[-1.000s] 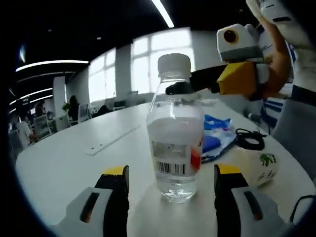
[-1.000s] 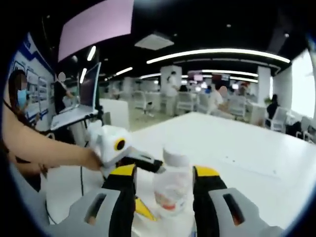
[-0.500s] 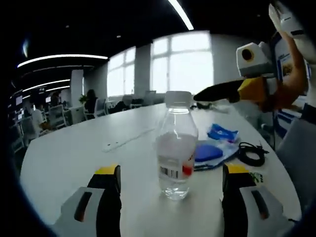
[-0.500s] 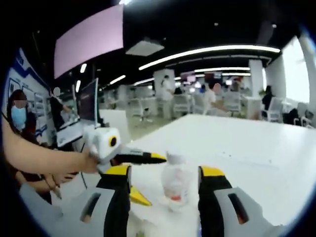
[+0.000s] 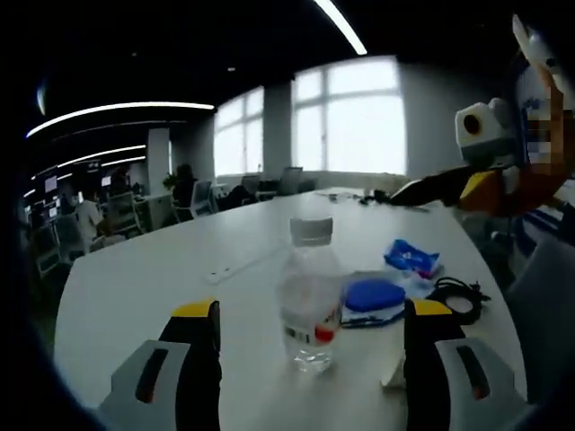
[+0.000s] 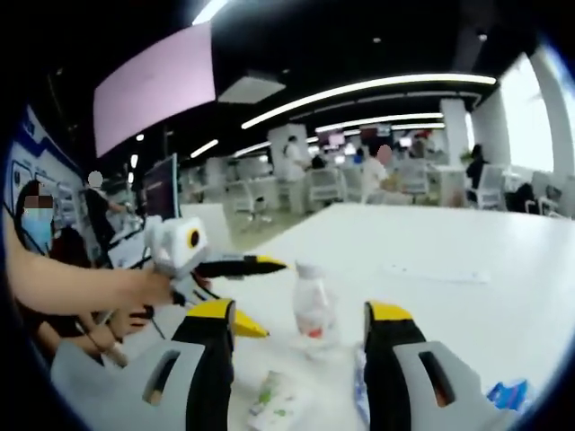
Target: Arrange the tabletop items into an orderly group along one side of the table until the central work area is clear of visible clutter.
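A clear plastic bottle (image 5: 308,296) with a white cap stands upright on the white table (image 5: 135,287). My left gripper (image 5: 310,316) is open, its jaws on either side of the bottle, which stands apart beyond their tips. The right gripper (image 5: 404,191) reaches in from the upper right, held by a hand. In the right gripper view the same bottle (image 6: 313,310) stands beyond my open right gripper (image 6: 301,314). The left gripper (image 6: 274,299) comes in from the left, jaws apart, short of the bottle.
Right of the bottle lie a blue round lid (image 5: 375,294), a blue packet (image 5: 411,257) and a coiled black cable (image 5: 458,290). A white packet with green print (image 6: 274,395) lies near my right jaws. People and desks fill the office behind.
Both grippers have drawn back from the bottle, which looks smaller and farther in both views. The bottle stays upright in its place. Both grippers remain open.
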{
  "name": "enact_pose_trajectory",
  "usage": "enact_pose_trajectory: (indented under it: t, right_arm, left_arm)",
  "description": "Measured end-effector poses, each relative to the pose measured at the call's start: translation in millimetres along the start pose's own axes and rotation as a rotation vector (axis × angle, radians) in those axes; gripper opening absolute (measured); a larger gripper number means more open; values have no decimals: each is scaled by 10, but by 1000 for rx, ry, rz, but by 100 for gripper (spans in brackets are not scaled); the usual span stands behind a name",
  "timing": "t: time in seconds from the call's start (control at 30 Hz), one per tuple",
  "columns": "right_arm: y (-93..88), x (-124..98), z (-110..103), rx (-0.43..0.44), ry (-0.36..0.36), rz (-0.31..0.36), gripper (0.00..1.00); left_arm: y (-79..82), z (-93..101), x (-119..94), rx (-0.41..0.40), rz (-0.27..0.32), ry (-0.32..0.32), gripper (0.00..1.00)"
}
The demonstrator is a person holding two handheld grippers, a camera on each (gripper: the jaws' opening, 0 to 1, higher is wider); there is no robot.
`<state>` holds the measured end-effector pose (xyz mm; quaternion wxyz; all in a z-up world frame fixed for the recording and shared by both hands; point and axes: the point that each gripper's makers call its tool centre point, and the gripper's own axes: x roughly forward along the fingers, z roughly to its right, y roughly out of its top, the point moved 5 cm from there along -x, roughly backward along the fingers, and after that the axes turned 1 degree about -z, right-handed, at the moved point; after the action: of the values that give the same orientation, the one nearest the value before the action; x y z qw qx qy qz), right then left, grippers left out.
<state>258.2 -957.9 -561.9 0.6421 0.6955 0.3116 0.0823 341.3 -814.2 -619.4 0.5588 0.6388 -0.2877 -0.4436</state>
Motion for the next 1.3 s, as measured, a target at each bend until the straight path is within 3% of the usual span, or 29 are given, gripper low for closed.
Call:
enact_pose_trajectory:
  t: [0.3,0.5,0.73,0.93,1.13,1.3]
  right_arm:
    - [36,-221,90,50,-16,34,55]
    - [-9,-405,255,124,-35,36,55]
    - [-71,-653,547,170,-53,38,54]
    - [-177,-854,746,228,-72,26,54]
    - [-258,-977,833,261,-66,7,54]
    - [-290,-1040,900,277,-66,10,54]
  left_arm:
    - [126,140,-86,-8,-10,52,78]
    - [262,303,-119,-16,24,82,76]
    - [207,522,-66,-40,-17,123,73]
    - [283,733,-117,-26,-13,165,69]
    - [302,875,-119,20,-65,177,69]
    - [354,964,-58,29,-71,166,69]
